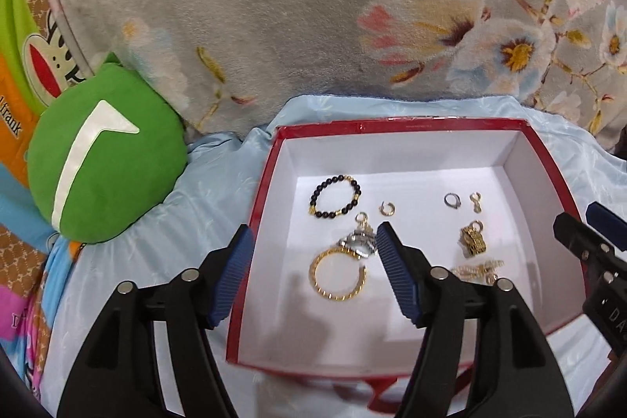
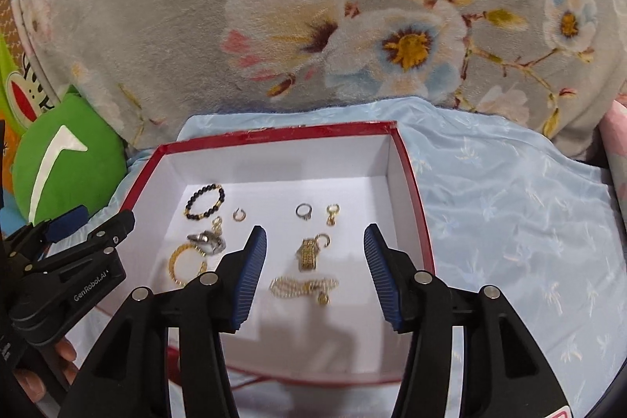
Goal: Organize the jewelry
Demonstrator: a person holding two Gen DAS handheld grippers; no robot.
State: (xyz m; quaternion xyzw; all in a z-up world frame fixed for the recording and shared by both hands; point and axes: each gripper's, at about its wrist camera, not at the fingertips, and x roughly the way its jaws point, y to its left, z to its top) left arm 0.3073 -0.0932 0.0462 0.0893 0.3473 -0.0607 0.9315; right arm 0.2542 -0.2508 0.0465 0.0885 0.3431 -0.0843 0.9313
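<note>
Red box [image 1: 261, 206], white inside, open top, on pale blue cloth [image 1: 219, 183]; long axis running near to far.

Left gripper [image 1: 311, 241]: spread wide, nothing pinched; left finger outside the box's left wall, right finger inside, tip just beside silver piece [image 1: 357, 242].

Along left wall, far to near: black bead bracelet [image 1: 335, 196], closed loop lying flat; small gold hoop [image 1: 386, 209] beside it; gold charm [image 1: 362, 219]; silver piece overlapping far rim of gold bangle [image 1: 337, 274], flat, opening toward right.

Right half, far to near: silver ring [image 2: 303, 210], gold earring [image 2: 332, 213], gold mesh ring [image 2: 308, 253] with small hoop touching, pearl-and-gold bracelet [image 2: 303, 286] stretched left to right.

Right gripper [image 2: 315, 241]: spread wide, empty, hovering over right half, mesh ring between its fingers.

Near part of box floor bare; far strip bare.

Outside: green cushion [image 1: 102, 159] off left far corner; grey floral blanket [image 2: 313, 18] behind far edge.
</note>
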